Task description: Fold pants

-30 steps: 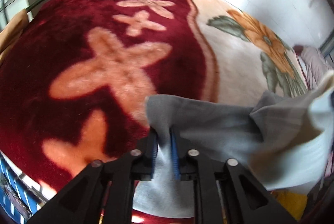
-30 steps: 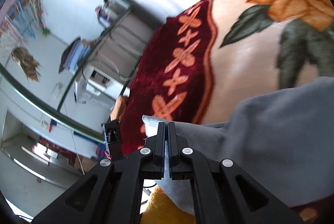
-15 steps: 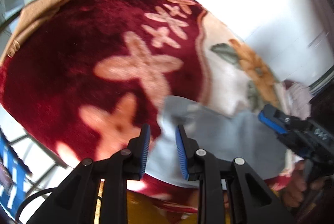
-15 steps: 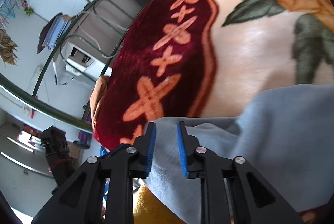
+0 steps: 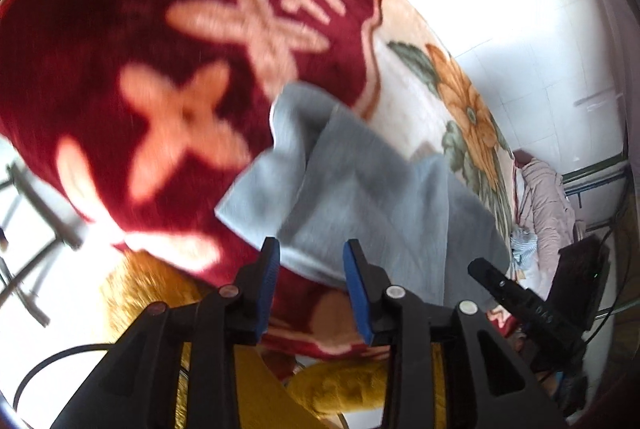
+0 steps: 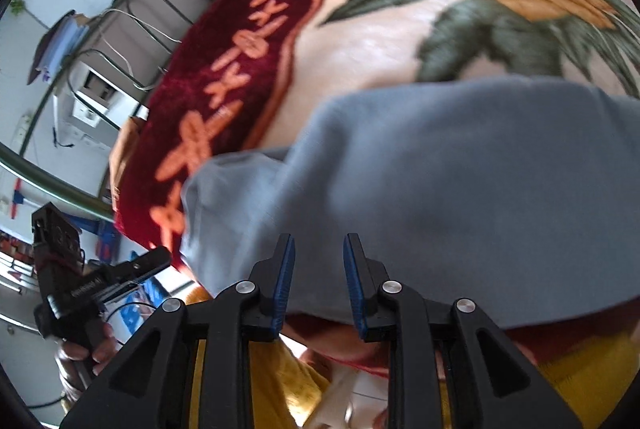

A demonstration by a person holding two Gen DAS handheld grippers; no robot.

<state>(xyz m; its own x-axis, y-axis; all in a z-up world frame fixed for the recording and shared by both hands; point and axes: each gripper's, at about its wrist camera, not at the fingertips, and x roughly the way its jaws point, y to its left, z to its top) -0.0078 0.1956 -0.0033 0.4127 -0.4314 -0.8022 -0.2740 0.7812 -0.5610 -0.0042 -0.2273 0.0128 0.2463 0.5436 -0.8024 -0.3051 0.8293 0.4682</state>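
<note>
Grey-blue pants [image 5: 360, 189] lie folded in layers on a plush blanket [image 5: 120, 9] with a dark red border and an orange flower. My left gripper [image 5: 312, 249] hovers at the pants' near edge. Its jaws are opening, and the blue pads do not touch the cloth. In the right wrist view the pants [image 6: 440, 189] fill the middle over the blanket [image 6: 380, 29]. My right gripper [image 6: 318, 249] stands open just above their near hem and grips nothing. The left gripper [image 6: 120, 269] shows at lower left there, held by a hand [image 6: 80, 349].
A pink garment [image 5: 544, 197] is heaped at the blanket's far right end. Yellow fuzzy fabric [image 5: 340, 389] sits below the grippers. A metal-framed shelf with books [image 6: 120, 9] stands beyond the blanket's left end. The blanket's front edge drops off beneath both grippers.
Both grippers were shut on the pants' edge a second ago; they have let go and drawn back. The cloth now lies flat on the blanket, and the left gripper has rolled.
</note>
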